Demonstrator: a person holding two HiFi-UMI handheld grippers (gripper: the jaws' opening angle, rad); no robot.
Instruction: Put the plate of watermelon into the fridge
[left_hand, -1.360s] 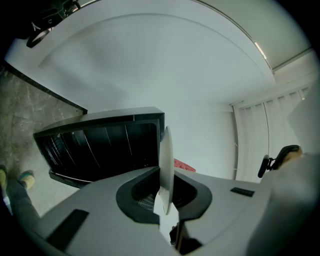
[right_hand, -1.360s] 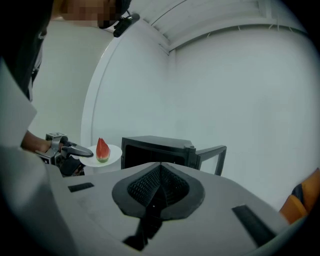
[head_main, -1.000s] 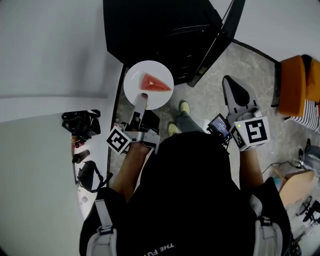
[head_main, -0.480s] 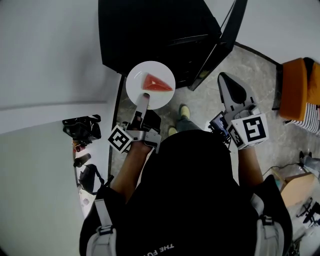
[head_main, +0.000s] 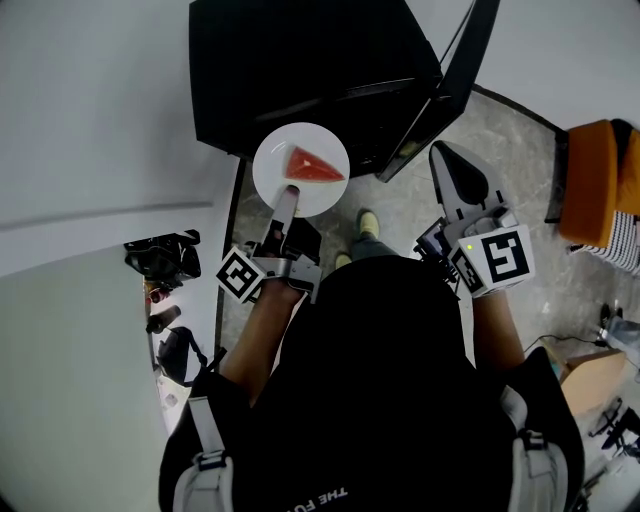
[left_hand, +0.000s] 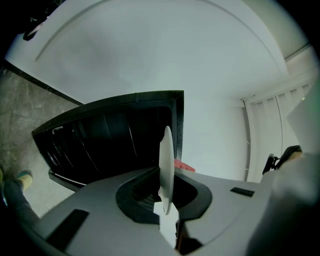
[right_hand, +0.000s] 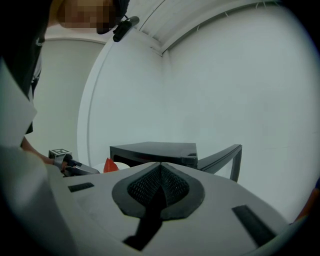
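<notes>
The left gripper clamps the rim of the plate, holding its watermelon slice just outside the open fridge, so placing it inside remains, while the right gripper hangs closed and empty.

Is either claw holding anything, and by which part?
The left claw grips the white plate with the watermelon by its near rim; the right claw is shut, empty.
</notes>
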